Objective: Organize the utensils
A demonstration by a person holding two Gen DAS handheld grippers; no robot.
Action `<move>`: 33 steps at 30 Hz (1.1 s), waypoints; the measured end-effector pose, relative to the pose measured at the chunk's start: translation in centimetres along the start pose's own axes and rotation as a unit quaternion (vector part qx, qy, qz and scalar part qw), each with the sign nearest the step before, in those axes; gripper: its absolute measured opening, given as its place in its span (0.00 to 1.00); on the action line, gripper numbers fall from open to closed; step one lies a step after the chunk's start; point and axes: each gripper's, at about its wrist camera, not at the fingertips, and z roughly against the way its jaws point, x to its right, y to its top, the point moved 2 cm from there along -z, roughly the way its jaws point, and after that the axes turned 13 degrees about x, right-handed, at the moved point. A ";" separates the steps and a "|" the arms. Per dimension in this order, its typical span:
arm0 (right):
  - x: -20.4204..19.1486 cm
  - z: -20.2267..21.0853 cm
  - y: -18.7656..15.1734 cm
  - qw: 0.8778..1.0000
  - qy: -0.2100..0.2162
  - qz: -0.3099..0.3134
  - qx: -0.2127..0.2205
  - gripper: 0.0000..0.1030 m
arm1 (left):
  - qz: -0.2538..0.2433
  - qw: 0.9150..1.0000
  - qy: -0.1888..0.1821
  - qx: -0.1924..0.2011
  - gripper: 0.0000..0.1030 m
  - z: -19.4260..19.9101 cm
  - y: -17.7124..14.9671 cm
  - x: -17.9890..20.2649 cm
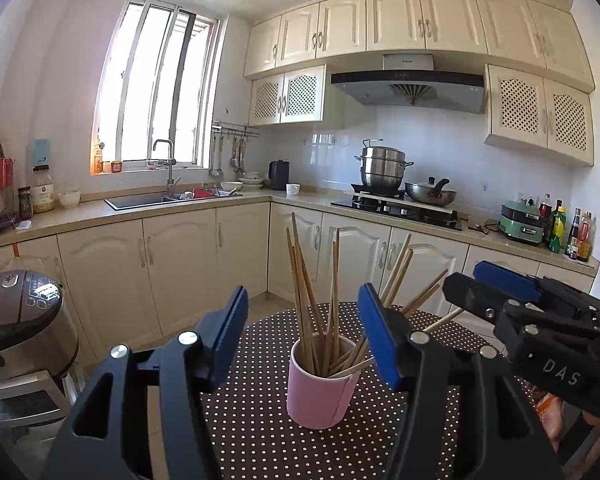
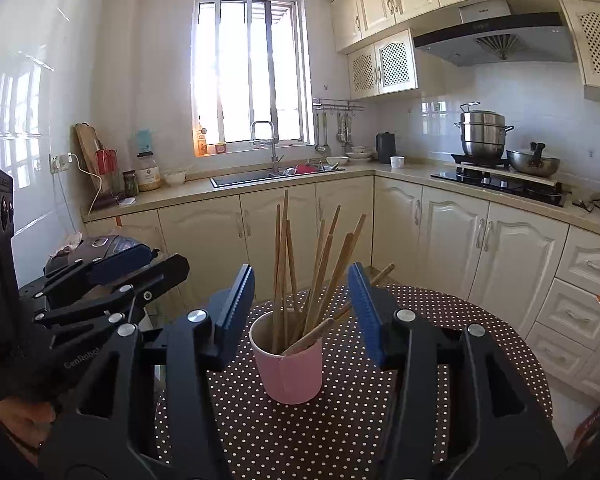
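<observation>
Chopsticks in the cup, both tongs empty

Our left tongs [image 1: 304, 332] and right tongs [image 2: 302, 312] hang released, the pink cup [image 1: 320, 384] straight ahead between each pair on the tabletop [image 1: 260, 432]; chopsticks [image 1: 312, 292] stand upright, fanning rightward, neither side clearly nearer.

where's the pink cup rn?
In both wrist views the pink cup stands centred on the polka-dot table, chopsticks inside, just ahead of the open left gripper and right gripper.

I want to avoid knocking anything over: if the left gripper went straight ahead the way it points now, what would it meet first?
Probably the pink cup of chopsticks. It stands centred between the open fingers of the left gripper on the polka-dot table, so the fingers might pass either side before the palm reaches it; depth is unclear.
</observation>
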 end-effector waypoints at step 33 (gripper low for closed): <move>-4.2 17.9 0.0 0.992 -0.096 0.023 0.081 0.86 | -0.053 0.993 0.025 0.098 0.76 19.8 1.3 5.4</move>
